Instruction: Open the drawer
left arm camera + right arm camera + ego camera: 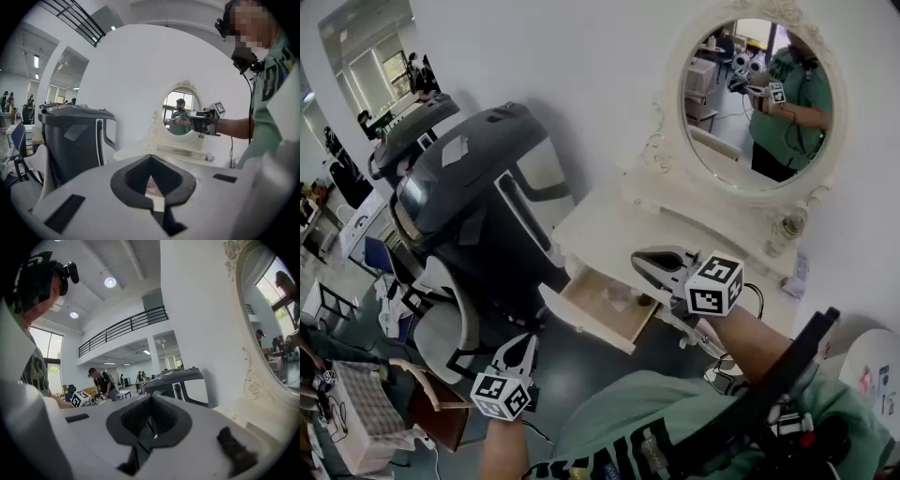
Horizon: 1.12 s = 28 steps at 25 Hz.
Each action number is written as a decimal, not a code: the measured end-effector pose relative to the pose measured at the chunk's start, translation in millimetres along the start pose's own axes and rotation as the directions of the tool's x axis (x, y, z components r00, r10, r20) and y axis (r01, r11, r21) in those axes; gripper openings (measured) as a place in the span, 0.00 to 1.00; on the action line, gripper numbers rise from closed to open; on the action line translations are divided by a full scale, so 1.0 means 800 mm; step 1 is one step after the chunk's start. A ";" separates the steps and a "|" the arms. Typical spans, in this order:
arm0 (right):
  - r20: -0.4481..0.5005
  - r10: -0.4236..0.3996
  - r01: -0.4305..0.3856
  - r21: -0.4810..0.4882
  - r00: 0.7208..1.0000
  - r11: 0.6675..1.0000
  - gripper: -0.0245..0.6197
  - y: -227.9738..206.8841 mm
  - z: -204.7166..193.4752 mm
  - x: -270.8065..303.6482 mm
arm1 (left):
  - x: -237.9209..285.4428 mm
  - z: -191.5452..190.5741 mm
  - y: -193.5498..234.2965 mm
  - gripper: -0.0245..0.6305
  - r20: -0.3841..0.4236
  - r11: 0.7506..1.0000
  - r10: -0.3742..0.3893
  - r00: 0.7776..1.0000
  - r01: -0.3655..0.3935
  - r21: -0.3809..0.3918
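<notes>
Now, drawer (605,305): pulled open, jutting from the dressing table (600,230) front.
Left gripper (523,342): jaws together, empty, off the dressing table's front, apart.
Right gripper (642,264): jaws together, empty, over the dressing table's top.

A big open lab hall staged as a home: white vanity (609,234) with oval mirror (757,98), massage chair (478,216), mezzanine railing (122,329), people (101,380) working behind.
</notes>
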State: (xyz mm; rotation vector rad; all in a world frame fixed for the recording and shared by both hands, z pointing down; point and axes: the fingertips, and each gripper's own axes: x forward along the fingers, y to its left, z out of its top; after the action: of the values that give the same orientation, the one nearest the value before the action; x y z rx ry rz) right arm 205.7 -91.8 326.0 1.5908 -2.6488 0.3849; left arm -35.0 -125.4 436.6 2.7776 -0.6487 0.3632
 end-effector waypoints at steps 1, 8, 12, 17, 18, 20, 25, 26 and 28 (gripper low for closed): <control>0.008 -0.014 0.014 0.001 1.000 1.000 0.05 -0.011 0.002 -0.011 | 0.010 0.006 -0.007 0.05 0.001 1.000 -0.008 1.000 0.008 0.004; 0.047 -0.096 0.097 -0.025 0.994 0.995 0.05 -0.092 0.016 -0.090 | 0.085 0.059 -0.061 0.05 0.006 0.997 -0.069 0.998 0.068 0.035; 0.061 -0.132 0.134 -0.038 0.989 0.990 0.05 -0.130 0.018 -0.131 | 0.126 0.086 -0.088 0.05 0.029 0.993 -0.106 0.994 0.105 0.048; 0.079 -0.188 0.190 -0.020 0.979 0.982 0.05 -0.157 0.017 -0.160 | 0.171 0.105 -0.117 0.05 0.015 0.979 -0.190 0.982 0.188 0.082; 0.080 -0.203 0.205 -0.016 0.976 0.979 0.05 -0.159 0.015 -0.164 | 0.177 0.108 -0.119 0.05 0.009 0.974 -0.210 0.978 0.209 0.093; 0.082 -0.241 0.242 -0.006 0.967 0.970 0.05 -0.161 0.012 -0.167 | 0.188 0.116 -0.118 0.05 0.005 0.961 -0.256 0.967 0.254 0.109; 0.092 -0.377 0.377 0.010 0.922 0.926 0.05 -0.151 0.014 -0.155 | 0.206 0.141 -0.090 0.05 0.007 0.908 -0.403 0.915 0.399 0.128; 0.094 -0.401 0.402 0.015 0.911 0.916 0.05 -0.145 0.016 -0.148 | 0.204 0.144 -0.079 0.05 0.001 0.897 -0.425 0.905 0.421 0.134; 0.096 -0.438 0.437 0.026 0.894 0.899 0.05 -0.127 0.020 -0.125 | 0.193 0.151 -0.049 0.05 -0.018 0.880 -0.453 0.891 0.451 0.149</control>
State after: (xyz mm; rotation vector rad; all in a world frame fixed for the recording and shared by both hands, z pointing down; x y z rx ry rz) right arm 343.6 -53.9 315.5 2.1844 -2.2439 0.2933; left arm 139.1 -190.5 362.1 2.9580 0.0437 0.2948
